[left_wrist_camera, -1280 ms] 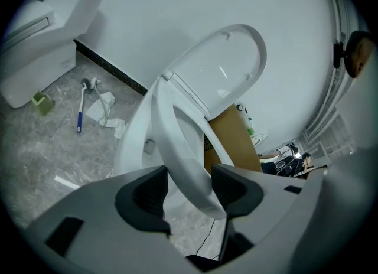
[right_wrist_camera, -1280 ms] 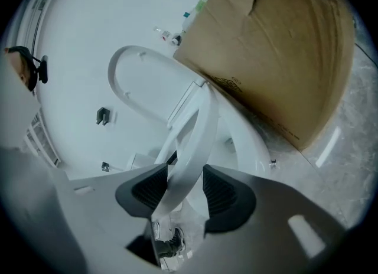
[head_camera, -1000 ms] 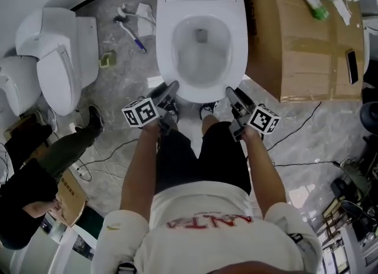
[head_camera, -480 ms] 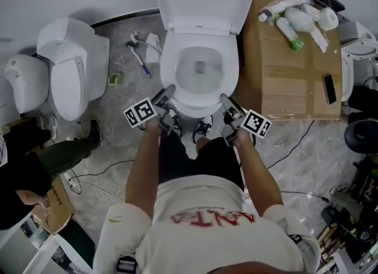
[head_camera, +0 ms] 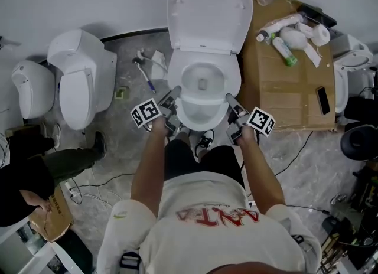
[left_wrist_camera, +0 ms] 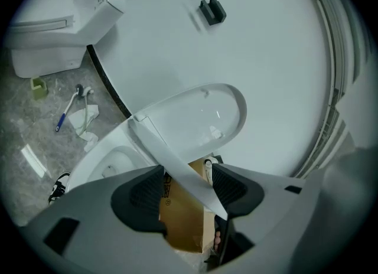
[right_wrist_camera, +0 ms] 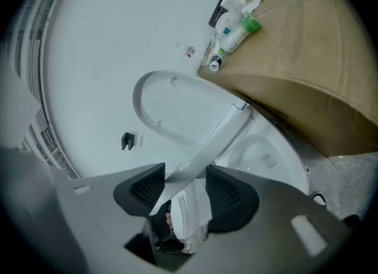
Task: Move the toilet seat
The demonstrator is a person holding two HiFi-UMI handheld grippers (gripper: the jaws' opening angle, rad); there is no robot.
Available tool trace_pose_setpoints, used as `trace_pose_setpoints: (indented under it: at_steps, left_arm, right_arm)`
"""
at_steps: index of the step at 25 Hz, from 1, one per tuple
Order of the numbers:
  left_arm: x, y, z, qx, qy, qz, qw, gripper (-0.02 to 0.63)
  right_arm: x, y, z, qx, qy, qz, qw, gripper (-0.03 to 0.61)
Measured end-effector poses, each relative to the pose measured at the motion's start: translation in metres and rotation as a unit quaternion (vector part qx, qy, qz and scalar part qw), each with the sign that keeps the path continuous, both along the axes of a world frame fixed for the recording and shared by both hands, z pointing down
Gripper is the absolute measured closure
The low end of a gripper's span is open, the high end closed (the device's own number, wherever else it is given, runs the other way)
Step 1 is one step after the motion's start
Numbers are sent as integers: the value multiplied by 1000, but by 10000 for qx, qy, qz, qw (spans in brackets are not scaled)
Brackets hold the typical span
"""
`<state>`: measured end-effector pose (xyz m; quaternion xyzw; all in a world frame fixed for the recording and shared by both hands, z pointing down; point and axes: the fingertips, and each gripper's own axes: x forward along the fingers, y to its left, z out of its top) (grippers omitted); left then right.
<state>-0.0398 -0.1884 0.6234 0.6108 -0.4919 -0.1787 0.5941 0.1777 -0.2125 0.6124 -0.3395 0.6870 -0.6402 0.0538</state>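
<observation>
Your left tongs (left_wrist_camera: 188,187) stand spread. The thin, glossy white toilet seat (left_wrist_camera: 177,166) slants between their dark ribbed pads (left_wrist_camera: 144,193), close against one pad, with brown cardboard (left_wrist_camera: 183,225) showing through the gap at the other. Your right tongs (right_wrist_camera: 184,187) have just been widening, and the same smooth band crosses between their pads unpinched. Beyond both tips the rounded lid (left_wrist_camera: 198,113) stands raised.

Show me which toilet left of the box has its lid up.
The toilet beside the box: its lid stands upright. Its left neighbour and the far-left toilet are shut.
</observation>
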Motion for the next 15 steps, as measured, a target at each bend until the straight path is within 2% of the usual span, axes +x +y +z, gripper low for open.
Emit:
trace_pose_setpoints:
  at_steps: [10, 15]
  left_arm:
    - [-7, -51, -43, 333, 213, 226, 9990, 357]
    - [-11, -79, -65, 540, 403, 297, 9973, 351]
  right_arm:
    - [-6, -55, -42, 180, -175, 504, 9984, 359]
    - [-7, -84, -62, 441, -219, 785, 9957, 359]
